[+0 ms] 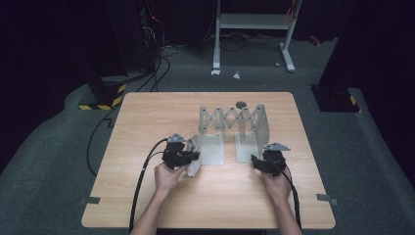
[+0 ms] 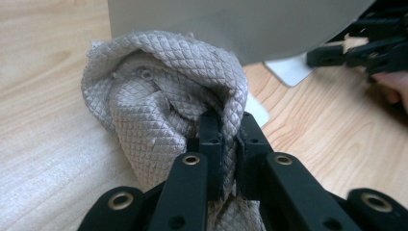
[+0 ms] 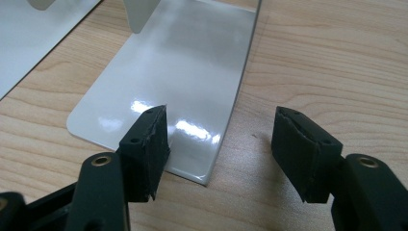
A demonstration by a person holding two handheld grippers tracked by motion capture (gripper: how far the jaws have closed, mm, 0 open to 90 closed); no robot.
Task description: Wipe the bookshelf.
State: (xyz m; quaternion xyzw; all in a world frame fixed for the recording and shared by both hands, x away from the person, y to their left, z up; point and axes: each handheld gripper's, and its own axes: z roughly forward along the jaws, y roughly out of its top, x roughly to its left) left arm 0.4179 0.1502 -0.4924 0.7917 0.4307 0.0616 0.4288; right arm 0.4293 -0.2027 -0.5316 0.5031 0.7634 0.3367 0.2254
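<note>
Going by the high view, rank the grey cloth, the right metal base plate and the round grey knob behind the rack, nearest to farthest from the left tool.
1. Grey cloth: clamped in the left tool.
2. Right metal base plate: across to the right, by the right tool.
3. Round grey knob: behind the rack, at the table's far edge.

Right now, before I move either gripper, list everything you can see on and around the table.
Table: one, light wood, centre.
Bookend rack: one, grey metal, expanding, two base plates, mid-table.
Cloth: one, grey, quilted, bunched beside the left base plate.
Knob: one, dark, round, behind the rack.
Metal stand: one, white, on the floor beyond the table.
Left gripper: black, shut on the cloth.
Right gripper: black, open, at the right base plate's corner.
</note>
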